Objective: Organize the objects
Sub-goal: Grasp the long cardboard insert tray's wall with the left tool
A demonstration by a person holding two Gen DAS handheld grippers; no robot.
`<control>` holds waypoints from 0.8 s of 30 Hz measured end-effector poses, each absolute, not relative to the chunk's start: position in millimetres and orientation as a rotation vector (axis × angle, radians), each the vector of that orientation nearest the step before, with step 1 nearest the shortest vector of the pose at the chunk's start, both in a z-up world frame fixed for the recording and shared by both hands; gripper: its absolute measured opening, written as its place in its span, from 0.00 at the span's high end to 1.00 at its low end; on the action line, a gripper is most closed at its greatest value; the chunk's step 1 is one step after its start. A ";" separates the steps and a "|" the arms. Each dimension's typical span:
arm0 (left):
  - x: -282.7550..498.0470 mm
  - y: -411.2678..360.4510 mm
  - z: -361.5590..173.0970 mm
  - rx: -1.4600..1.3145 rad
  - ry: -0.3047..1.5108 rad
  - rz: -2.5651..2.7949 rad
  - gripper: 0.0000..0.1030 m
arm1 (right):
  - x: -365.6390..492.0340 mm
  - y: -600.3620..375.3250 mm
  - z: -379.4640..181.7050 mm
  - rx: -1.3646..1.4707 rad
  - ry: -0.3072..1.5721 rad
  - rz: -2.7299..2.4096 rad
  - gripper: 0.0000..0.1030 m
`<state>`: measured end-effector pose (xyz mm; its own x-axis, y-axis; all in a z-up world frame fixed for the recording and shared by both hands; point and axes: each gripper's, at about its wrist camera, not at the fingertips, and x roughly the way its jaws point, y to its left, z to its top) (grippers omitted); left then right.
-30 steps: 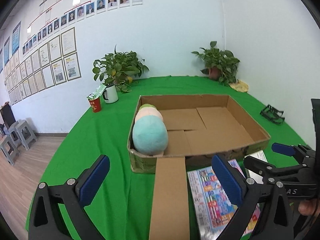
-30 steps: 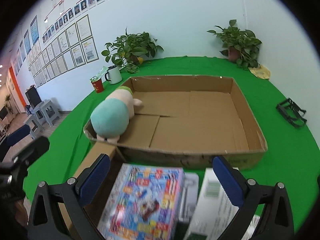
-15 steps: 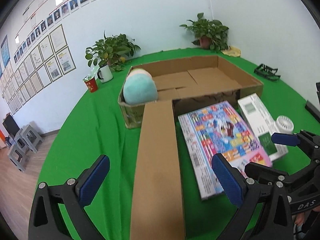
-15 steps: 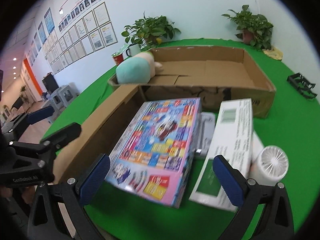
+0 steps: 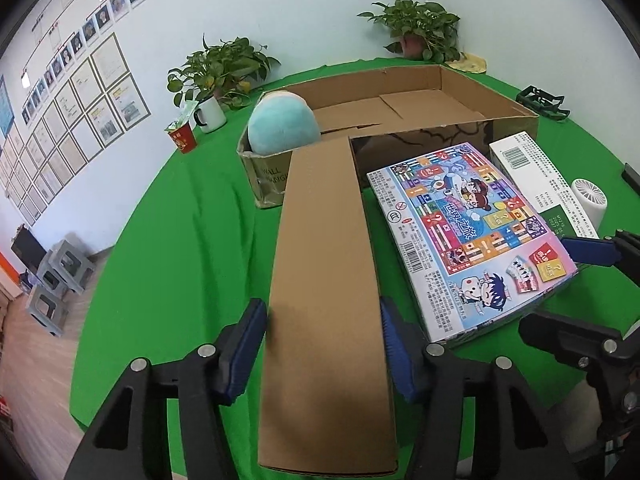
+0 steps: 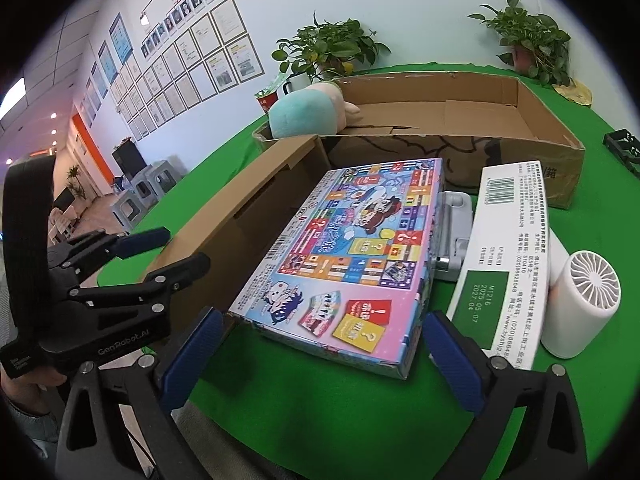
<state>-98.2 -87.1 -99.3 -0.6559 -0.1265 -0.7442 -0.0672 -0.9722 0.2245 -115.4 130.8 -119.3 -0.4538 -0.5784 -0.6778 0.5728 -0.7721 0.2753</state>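
A long brown cardboard box (image 5: pixel 326 280) lies on the green table, its far end against the big open carton (image 5: pixel 460 92). My left gripper (image 5: pixel 324 344) is shut on this long box, one pad on each side near its near end; it also shows in the right wrist view (image 6: pixel 160 248). A colourful board-game box (image 5: pixel 464 232) lies right of it (image 6: pixel 352 256). My right gripper (image 6: pixel 320 356) is open, its fingers astride the game box's near end. A teal plush toy (image 5: pixel 282 124) sits in the carton's left corner.
A white-and-green flat box (image 6: pixel 508 256), a small white fan (image 6: pixel 584 300) and a grey device (image 6: pixel 452 236) lie right of the game box. A red cup (image 5: pixel 182 138), a white mug (image 5: pixel 210 114), potted plants (image 5: pixel 222 66) and a black rack (image 5: pixel 542 102) stand further back.
Both grippers pulled back toward the near table edge. My left gripper closed from wide open onto the long cardboard box. My right gripper came down around the game box's near end, still open.
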 end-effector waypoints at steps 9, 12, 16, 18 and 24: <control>-100.4 -120.5 -89.0 1.287 -0.256 -2.789 0.78 | -103.6 116.8 -117.3 1.037 -0.031 -2.169 0.03; -100.6 -141.2 -90.4 1.313 -0.171 -2.775 0.82 | -97.3 113.8 -113.7 1.031 -0.037 -2.146 0.05; -97.6 -167.6 -96.1 1.352 0.004 -2.783 0.85 | -86.6 104.5 -107.9 1.018 -0.045 -2.097 0.09; -95.4 -176.0 -99.7 1.379 0.062 -2.789 0.86 | -82.9 100.1 -104.3 1.011 -0.054 -2.076 0.09; -87.6 -174.0 -115.8 1.448 0.141 -2.790 0.92 | -77.9 79.1 -98.1 1.009 -0.029 -2.033 0.20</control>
